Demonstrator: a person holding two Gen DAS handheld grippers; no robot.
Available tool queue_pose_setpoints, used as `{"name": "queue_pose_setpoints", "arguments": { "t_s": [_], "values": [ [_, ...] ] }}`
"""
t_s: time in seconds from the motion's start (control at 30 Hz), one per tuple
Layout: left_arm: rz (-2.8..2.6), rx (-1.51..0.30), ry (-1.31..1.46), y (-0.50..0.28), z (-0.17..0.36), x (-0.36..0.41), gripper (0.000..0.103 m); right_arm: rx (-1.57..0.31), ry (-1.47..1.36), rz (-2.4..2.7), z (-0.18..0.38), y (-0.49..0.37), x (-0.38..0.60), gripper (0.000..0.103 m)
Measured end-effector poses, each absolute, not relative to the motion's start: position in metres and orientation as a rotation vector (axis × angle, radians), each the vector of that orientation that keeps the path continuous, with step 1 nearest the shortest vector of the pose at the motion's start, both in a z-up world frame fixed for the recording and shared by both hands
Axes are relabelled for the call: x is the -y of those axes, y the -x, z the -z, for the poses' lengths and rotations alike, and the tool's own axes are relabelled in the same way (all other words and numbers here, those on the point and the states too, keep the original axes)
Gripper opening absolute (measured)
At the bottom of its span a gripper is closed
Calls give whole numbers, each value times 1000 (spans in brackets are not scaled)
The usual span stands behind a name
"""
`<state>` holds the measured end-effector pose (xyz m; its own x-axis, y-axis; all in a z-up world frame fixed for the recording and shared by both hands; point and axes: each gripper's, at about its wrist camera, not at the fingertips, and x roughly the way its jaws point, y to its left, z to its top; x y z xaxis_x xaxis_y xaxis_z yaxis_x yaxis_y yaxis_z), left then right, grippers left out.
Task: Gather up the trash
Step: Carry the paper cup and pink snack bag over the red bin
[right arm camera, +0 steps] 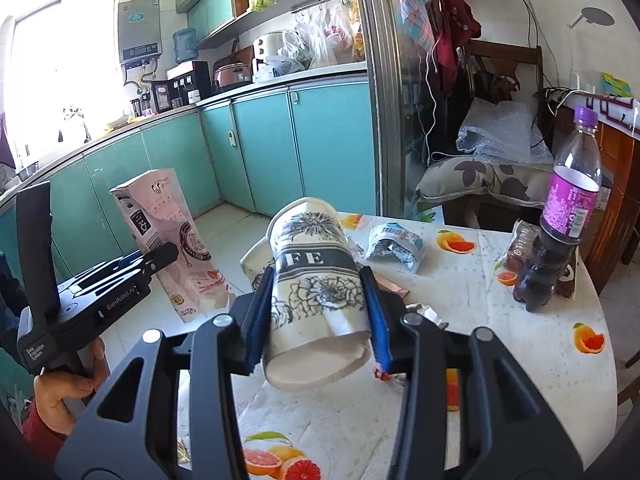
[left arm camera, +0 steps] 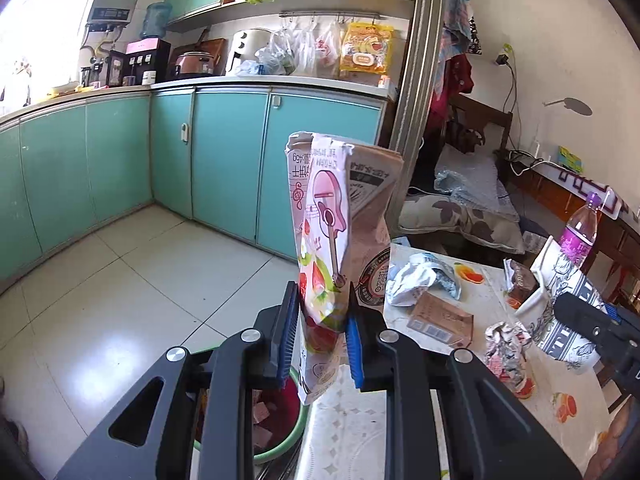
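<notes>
Left gripper [left arm camera: 323, 318] pinches flattened pink printed snack carton [left arm camera: 334, 216]; right gripper [right arm camera: 320, 312] clamps squashed white floral paper cup [right arm camera: 316, 288] above table [right arm camera: 500, 312].

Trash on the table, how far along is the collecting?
Done: wrappers already lie in the green bin beside the table. In hand: the left gripper pinches a pink snack bag; the right gripper clamps a crushed paper cup. Left: a blue-white wrapper, a brown packet and a purple bottle.
</notes>
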<state>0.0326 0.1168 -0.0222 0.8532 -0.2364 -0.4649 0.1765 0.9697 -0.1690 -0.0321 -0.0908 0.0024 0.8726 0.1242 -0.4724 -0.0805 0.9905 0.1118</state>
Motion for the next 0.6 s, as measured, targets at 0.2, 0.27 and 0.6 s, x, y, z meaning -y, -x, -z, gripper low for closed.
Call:
{"name": "queue_pose_setpoints", "arguments": {
  "t_s": [0.2,0.27,0.6],
  "values": [
    [161,-539,156,-48,37,-146,20,-511,-71,-140,0,17,70,41],
    [144,-552,165,-53,42,-155,20,-517,-66,-150,1,12,63,41],
    [89,-590,177,-65,60,-180,20,-538,-42,-188,6,-10,35,41]
  ]
}}
